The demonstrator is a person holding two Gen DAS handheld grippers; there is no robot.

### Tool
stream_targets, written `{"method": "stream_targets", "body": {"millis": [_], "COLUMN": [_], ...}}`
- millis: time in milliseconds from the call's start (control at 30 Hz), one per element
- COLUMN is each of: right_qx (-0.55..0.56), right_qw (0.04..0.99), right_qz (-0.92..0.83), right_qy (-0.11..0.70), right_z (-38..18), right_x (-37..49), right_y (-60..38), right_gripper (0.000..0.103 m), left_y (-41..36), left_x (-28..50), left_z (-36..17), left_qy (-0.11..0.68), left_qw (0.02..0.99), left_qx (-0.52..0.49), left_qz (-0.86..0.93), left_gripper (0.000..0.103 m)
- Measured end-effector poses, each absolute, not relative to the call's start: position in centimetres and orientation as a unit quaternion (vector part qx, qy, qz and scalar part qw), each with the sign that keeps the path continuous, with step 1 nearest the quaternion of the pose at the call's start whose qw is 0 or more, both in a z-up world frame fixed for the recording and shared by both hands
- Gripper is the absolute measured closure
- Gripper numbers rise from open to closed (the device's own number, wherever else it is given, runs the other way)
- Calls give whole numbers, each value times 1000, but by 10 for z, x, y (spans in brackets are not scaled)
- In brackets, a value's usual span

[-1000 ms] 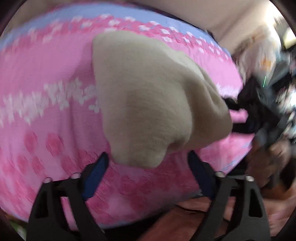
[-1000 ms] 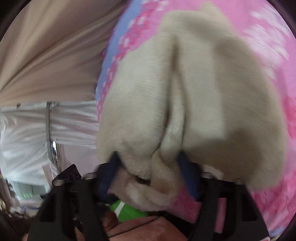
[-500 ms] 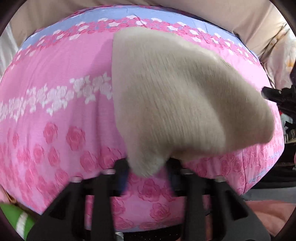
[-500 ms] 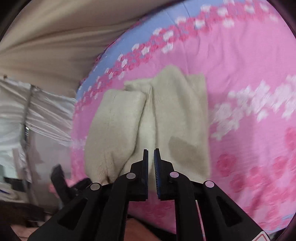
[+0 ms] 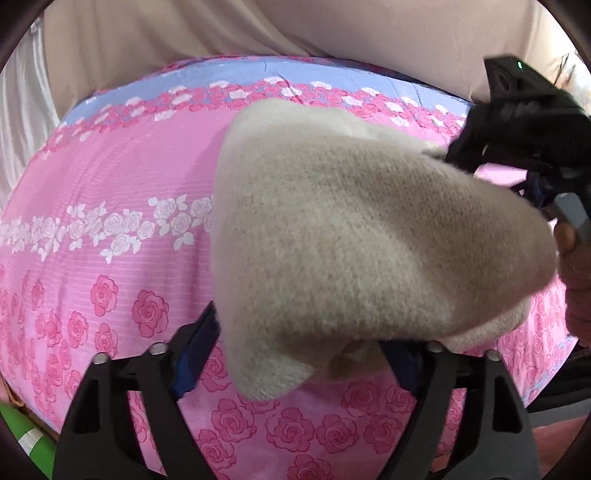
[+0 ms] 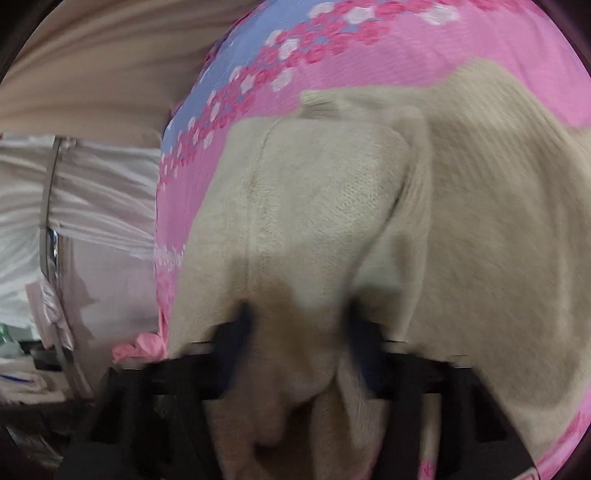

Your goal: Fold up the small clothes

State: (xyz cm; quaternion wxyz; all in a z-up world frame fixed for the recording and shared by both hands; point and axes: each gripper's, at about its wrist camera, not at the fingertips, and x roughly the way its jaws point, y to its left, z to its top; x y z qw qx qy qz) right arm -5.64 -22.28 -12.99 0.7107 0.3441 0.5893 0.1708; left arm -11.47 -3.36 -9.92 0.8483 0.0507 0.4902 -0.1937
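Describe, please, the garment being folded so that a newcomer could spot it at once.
Find the pink rose-print bedsheet with its blue border. On it lies a beige knitted garment, its near corner between the left gripper's fingers. It is the only plain, fuzzy, unpatterned thing on the floral sheet.

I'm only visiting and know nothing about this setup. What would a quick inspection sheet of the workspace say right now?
Surface: pink rose-print sheet with a blue band along the far edge.
Job's things: one beige knit, partly folded and lifted off the sheet.
Clutter: green thing at the lower-left edge, too cropped to identify.
Grippers: left gripper open, jaws just opened, knit's corner between them. Right gripper blurred, jaws just closed, shut on bunched knit.
Cables: nothing seen.
Surroundings: beige drape behind, white cloth to one side.
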Motion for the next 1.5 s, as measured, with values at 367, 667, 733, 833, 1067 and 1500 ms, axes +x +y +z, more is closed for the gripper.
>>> {"method": "stream_targets", "body": {"millis": [367,667,733,833,1067,1500], "right_qx": [280,341,382,343,358,493], "right_qw": [802,765,775,813,808,721], "right_qz": [239,25,21,-7,36,75], "right_qy": [471,545,502,470,467,481], "right_z": [17,-156,-138,-100,-85,-139], "right_x": [-67,-152,-167,-182,-212,-247], "right_y": [-193,-346,-357,-361,-359,-314], "right_gripper": [92,88,83,76,57,47], "left_y": [13,-37,-36,-24,12,17], "left_x": [-104,-126,-126,-123,-89,-79], "left_z": [-67,-78,-70,-55,-26,-52], "left_qy": [502,540,535,529,491,547], "left_qw": [818,770,771,778,827,795], "left_qx": [-54,8,14,-6,-85,-101], "left_qz": [-276,-338,-344,-340,-260,-243], "left_gripper": [69,54,54,53,31,18]}}
